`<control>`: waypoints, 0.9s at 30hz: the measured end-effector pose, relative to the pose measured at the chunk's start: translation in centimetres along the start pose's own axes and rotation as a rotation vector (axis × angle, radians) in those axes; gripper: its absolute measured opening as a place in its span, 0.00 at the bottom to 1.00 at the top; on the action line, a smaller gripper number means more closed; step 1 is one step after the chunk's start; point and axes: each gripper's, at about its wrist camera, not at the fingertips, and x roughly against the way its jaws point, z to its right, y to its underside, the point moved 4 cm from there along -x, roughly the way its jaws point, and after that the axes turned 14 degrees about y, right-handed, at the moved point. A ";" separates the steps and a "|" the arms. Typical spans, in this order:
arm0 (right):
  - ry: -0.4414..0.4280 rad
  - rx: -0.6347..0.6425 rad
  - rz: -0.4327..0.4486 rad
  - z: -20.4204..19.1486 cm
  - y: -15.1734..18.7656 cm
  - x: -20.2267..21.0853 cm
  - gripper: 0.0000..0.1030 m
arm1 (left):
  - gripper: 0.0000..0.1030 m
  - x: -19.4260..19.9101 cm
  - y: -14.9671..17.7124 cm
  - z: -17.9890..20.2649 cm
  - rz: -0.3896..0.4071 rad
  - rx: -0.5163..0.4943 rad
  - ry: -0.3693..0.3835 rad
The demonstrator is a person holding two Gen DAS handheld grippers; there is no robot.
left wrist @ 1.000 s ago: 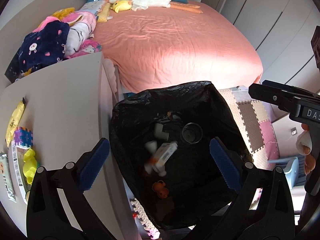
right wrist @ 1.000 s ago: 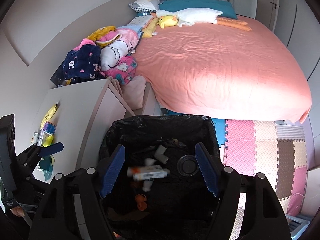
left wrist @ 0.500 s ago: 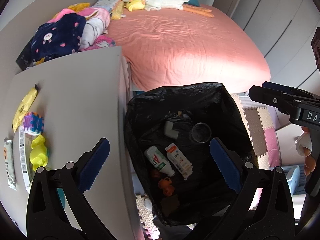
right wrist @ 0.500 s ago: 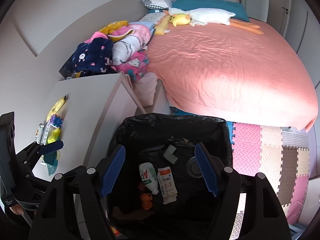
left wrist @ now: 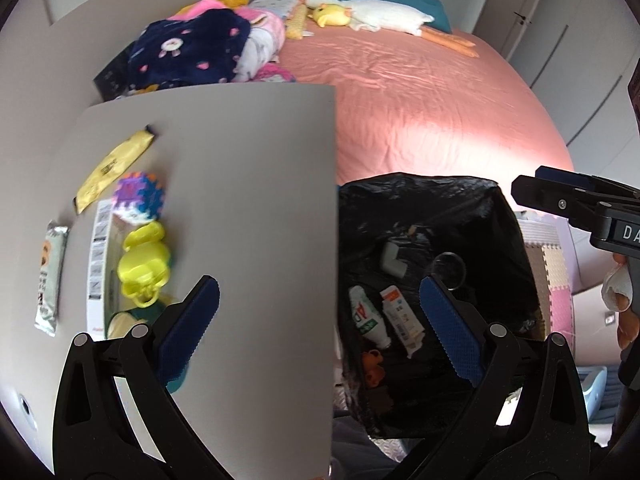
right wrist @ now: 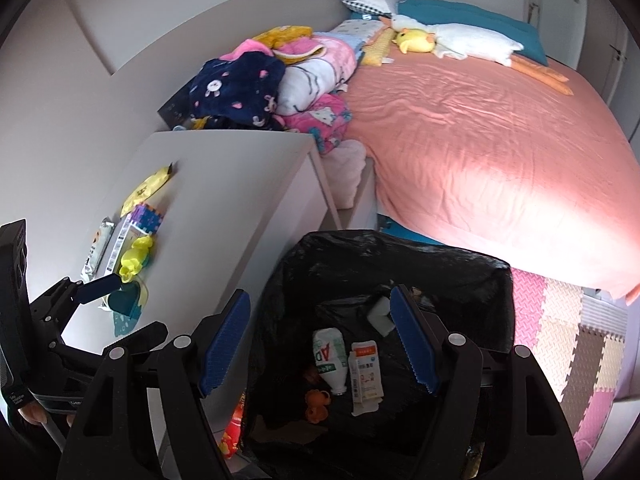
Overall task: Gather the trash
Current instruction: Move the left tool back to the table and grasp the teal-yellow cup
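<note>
1. A bedroom: a wide bed (right wrist: 480, 152) under a salmon-pink sheet fills the back, with folded clothes (right wrist: 272, 80) heaped at its left edge and a yellow duck plush (right wrist: 414, 40) near the pillows. Foam floor mats (right wrist: 568, 344) in pink and beige lie at the right.
2. A pale grey surface (left wrist: 248, 208) stands at the left beside the bed. Along its left edge lie a yellow wrapper (left wrist: 114, 168), a grey-green snack packet (left wrist: 50, 276), a purple puzzle-block cube (left wrist: 138, 196), a white box (left wrist: 100, 264) and a bright yellow toy (left wrist: 144, 268).
3. The left gripper (left wrist: 318, 328) hovers over the right edge of the surface, its blue-padded fingers (left wrist: 188, 332) spread wide with nothing between them.
4. Just right of the surface stands the trash bin (right wrist: 400, 264), lined with a crinkled black bag, mouth open.
5. On its bottom lie a white bottle with green lettering (right wrist: 330, 356), a flattened white carton with an orange top (right wrist: 366, 372) beside it, a small orange piece (right wrist: 318, 400), a white angled block (left wrist: 394, 258) and a clear round lid (left wrist: 448, 270).
6. The right gripper (right wrist: 320, 344) hangs above the bin, fingers (right wrist: 412, 344) released and wide apart, holding nothing.
</note>
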 end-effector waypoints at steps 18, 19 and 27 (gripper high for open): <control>-0.085 0.136 -0.013 -9.3 -0.3 -1.3 0.71 | 0.93 3.5 4.6 -8.9 0.050 0.115 -0.101; -0.086 0.138 -0.013 -9.4 -0.2 -1.3 0.71 | 0.92 3.4 4.6 -9.4 0.047 0.122 -0.104; -0.090 0.140 -0.027 -10.9 -0.3 -2.1 0.71 | 0.66 2.3 5.2 -12.0 0.009 0.134 -0.106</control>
